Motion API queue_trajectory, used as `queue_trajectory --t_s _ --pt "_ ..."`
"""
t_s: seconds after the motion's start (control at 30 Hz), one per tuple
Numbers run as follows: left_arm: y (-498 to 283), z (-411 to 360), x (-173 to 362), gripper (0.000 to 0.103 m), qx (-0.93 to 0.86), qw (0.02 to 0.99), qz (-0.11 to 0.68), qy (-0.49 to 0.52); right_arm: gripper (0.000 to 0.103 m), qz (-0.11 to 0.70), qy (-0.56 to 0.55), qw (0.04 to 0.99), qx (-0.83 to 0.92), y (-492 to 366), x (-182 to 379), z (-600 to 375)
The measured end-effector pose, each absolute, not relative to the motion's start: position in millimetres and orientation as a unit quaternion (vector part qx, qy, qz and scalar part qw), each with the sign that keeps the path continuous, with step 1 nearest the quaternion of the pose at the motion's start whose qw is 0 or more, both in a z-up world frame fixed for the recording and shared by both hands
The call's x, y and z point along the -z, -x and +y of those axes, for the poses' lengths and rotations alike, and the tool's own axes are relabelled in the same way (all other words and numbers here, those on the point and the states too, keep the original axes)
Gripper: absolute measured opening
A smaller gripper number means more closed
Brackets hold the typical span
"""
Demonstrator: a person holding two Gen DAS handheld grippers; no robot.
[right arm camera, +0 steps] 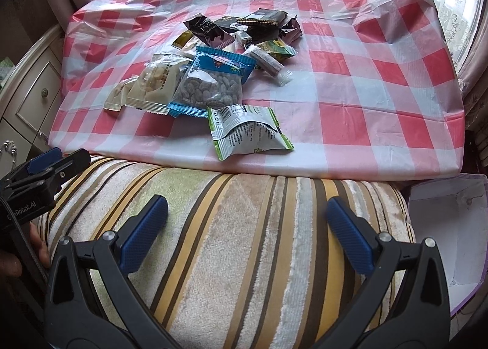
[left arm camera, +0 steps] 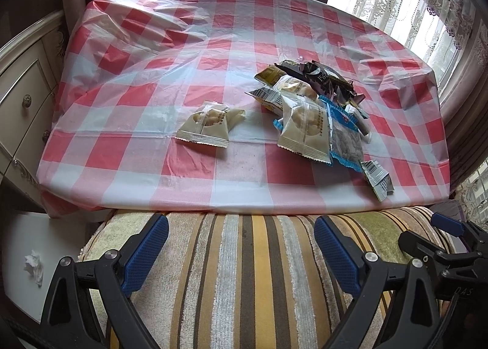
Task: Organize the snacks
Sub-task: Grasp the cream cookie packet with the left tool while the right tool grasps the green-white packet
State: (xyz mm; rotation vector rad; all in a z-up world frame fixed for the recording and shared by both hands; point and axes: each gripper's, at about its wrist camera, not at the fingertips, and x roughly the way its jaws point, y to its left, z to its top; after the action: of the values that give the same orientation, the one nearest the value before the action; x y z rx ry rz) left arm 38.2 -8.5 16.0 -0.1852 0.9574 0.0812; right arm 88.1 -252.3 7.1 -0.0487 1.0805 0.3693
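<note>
Presently both grippers hover over a striped plush cushion (left arm camera: pixel 244 272), short of the table. The left gripper (left arm camera: pixel 241 245) has its blue-padded fingers (left arm camera: pixel 146 254) spread wide and holds nothing; the right gripper (right arm camera: pixel 247 233) is likewise wide open and empty.

The snacks lie on a red-and-white checked plastic tablecloth (left arm camera: pixel 128 98): a loose heap of small foil and plastic snack packets (right arm camera: pixel 219 71), with one cream-coloured biscuit packet (left arm camera: pixel 207 126) lying apart on the heap's left, and a green-and-silver foil sachet (right arm camera: pixel 247 132) near the table's front edge.

Risks, as judged from this arrangement: packets overlap, so a closing grip may catch two at once or drag neighbours along. The thin tablecloth is wrinkled and may bunch between the fingers if they press low. The sachet near the edge could slide off onto the cushion if nudged.

Surroundings: a white open paper box (right arm camera: pixel 451 227) sits low at the right beside the cushion, plausibly a destination; a cream drawer cabinet (left arm camera: pixel 27 89) stands left. Nothing lies between the grippers and the packets.
</note>
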Motion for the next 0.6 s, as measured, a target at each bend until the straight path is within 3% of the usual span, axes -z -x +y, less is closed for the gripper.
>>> queue_trajectory --t_s 0.4,0.6 --pt "-83 -21 -27 0.093 0.002 0.897 0.435 0.075 0.103 0.524 0.004 0.831 -0.185 -137 0 -246" --pt "-113 -31 -23 0.089 0.012 0.893 0.443 0.08 0.096 0.527 0.011 0.829 -0.187 -156 4 -241"
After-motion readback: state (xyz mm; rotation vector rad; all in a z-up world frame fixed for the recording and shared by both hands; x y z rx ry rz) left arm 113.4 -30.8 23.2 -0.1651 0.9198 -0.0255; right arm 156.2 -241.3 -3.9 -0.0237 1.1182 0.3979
